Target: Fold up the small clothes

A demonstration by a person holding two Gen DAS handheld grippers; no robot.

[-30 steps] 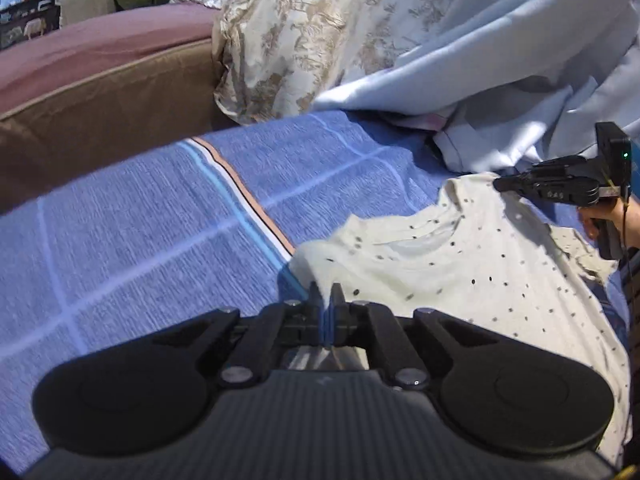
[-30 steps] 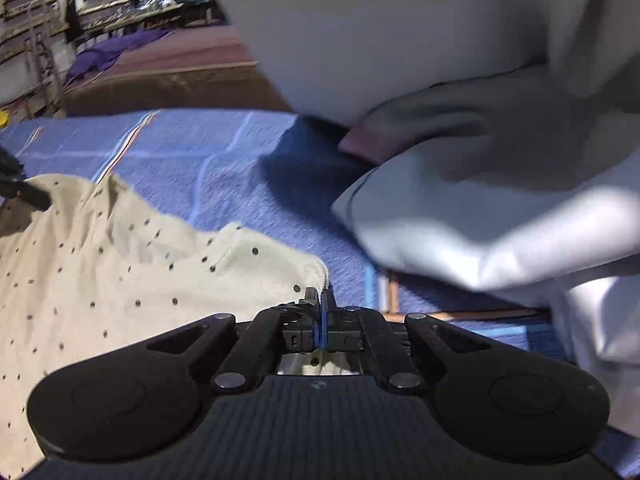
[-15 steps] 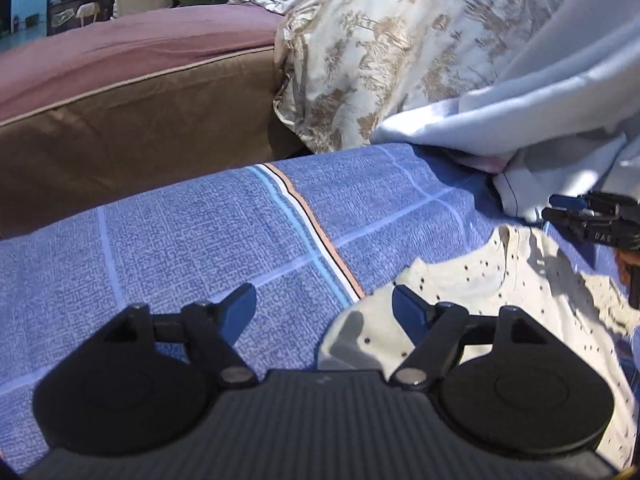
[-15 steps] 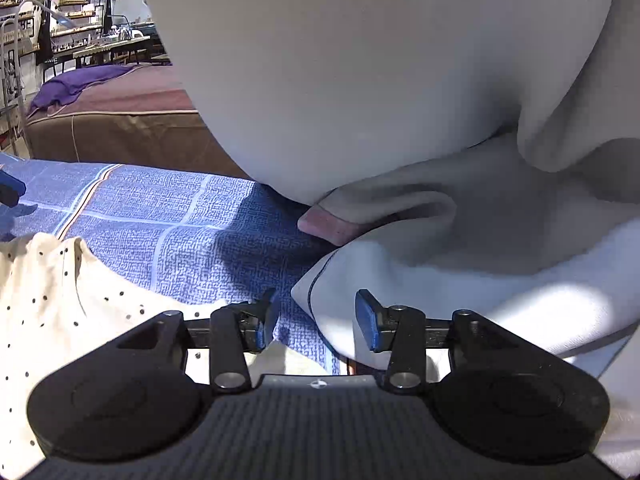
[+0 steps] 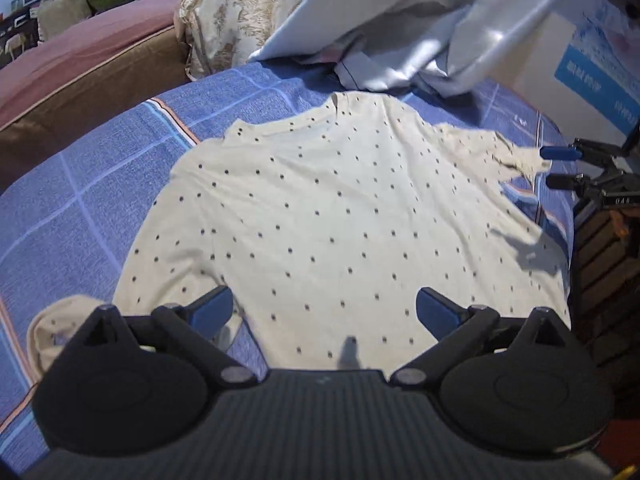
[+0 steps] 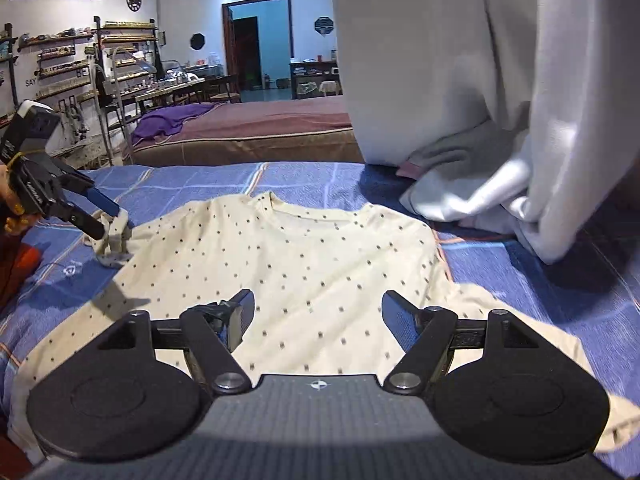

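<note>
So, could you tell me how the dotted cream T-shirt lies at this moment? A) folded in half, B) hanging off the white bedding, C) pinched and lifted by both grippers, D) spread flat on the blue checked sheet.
D: the dotted T-shirt lies spread out on the blue checked sheet, and neither the opening left gripper nor the right gripper has cloth between its fingers.

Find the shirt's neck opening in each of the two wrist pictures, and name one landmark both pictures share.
Left wrist view: the neck opening sits upper centre-left, at the far edge of the dotted shirt.
Right wrist view: the neck opening sits at centre, just above the middle, at the shirt's far edge.
Shared landmark: the pale grey cloth heap on the blue checked bedsheet beyond the shirt.
</note>
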